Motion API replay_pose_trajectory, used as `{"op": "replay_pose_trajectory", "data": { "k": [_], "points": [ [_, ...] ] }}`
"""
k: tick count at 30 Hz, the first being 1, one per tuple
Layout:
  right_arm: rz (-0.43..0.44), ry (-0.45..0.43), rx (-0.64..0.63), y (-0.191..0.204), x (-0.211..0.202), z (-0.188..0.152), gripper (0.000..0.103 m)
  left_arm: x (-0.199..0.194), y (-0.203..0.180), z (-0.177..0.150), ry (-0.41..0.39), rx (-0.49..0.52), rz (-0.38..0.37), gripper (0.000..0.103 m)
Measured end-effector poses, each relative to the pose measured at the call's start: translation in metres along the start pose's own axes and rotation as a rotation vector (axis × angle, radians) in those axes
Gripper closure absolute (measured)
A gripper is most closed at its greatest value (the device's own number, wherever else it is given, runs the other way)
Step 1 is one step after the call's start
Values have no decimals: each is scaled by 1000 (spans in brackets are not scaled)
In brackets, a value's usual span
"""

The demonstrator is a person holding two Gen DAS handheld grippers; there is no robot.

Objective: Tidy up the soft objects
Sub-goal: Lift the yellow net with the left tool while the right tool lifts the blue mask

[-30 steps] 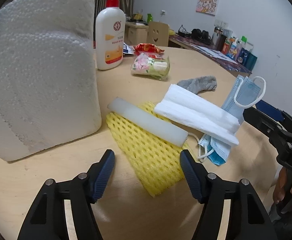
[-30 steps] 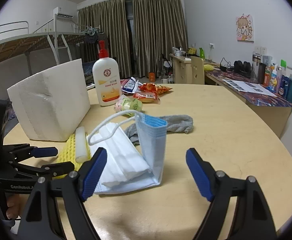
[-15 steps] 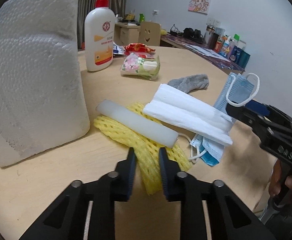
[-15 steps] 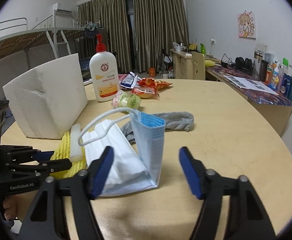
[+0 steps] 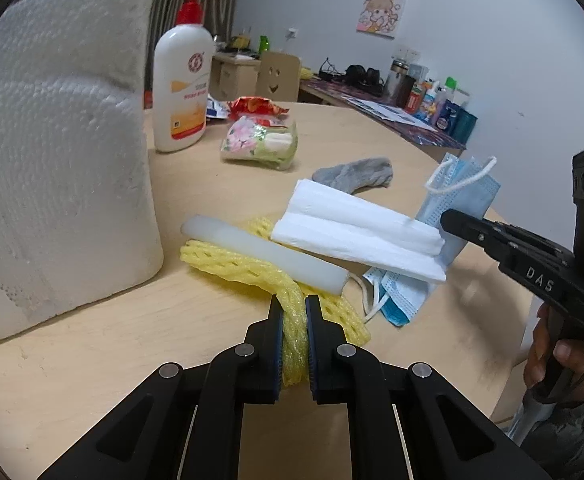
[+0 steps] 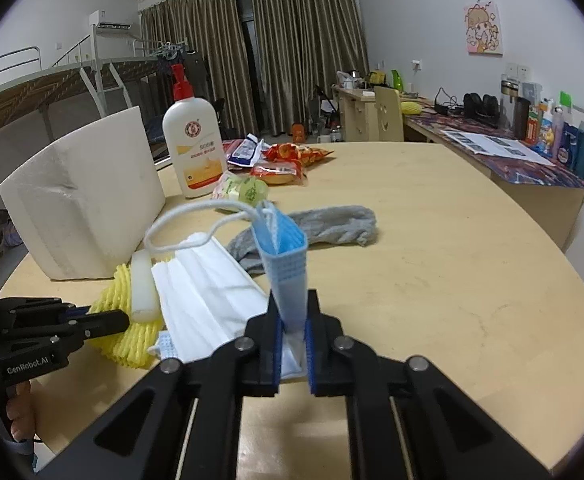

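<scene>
Both grippers (image 5: 294, 322) (image 6: 292, 330) clamped: yellow foam net (image 5: 252, 270), blue mask (image 6: 286, 256) edge.

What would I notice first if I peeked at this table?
Probably the bright yellow foam net, squeezed in the left gripper at the table's near edge. Beside it, the right gripper pinches a blue face mask so it stands up. A big white foam block looms on the left.

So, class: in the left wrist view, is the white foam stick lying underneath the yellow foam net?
No: the white foam stick lies on top of the yellow foam net.
</scene>
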State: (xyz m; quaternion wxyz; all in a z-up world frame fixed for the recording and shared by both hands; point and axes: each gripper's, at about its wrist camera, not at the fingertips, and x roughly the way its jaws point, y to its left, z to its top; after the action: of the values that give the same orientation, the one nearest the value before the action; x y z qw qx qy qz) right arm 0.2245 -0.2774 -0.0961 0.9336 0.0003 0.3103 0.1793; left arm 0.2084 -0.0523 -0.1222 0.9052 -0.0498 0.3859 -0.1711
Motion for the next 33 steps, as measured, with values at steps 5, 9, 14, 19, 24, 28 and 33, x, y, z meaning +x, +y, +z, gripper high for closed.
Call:
{"op": "replay_pose_trajectory", "data": {
  "k": [5, 9, 14, 19, 24, 28, 33],
  "points": [
    [-33, -14, 6, -2, -5, 1, 92, -5, -5, -2, -21, 27, -9, 93],
    [-58, -51, -3, -1, -20, 6, 92, -14, -6, -2, -46, 44, 9, 93],
    [-76, -101, -10, 2, -39, 11, 93, -42, -9, 1, -103, 56, 21, 93],
    [-81, -142, -18, 8, -57, 13, 93, -71, -14, 4, -174, 82, 42, 93],
    [-91, -185, -15, 8, -77, 15, 93, -93, -20, 2, -219, 92, 58, 93],
    [-100, -219, -15, 8, -93, 16, 93, -111, -24, 0, -252, 96, 61, 93],
    [-99, -280, -7, 9, -119, 17, 93, -132, -28, -1, -290, 95, 67, 93]
  ]
}}
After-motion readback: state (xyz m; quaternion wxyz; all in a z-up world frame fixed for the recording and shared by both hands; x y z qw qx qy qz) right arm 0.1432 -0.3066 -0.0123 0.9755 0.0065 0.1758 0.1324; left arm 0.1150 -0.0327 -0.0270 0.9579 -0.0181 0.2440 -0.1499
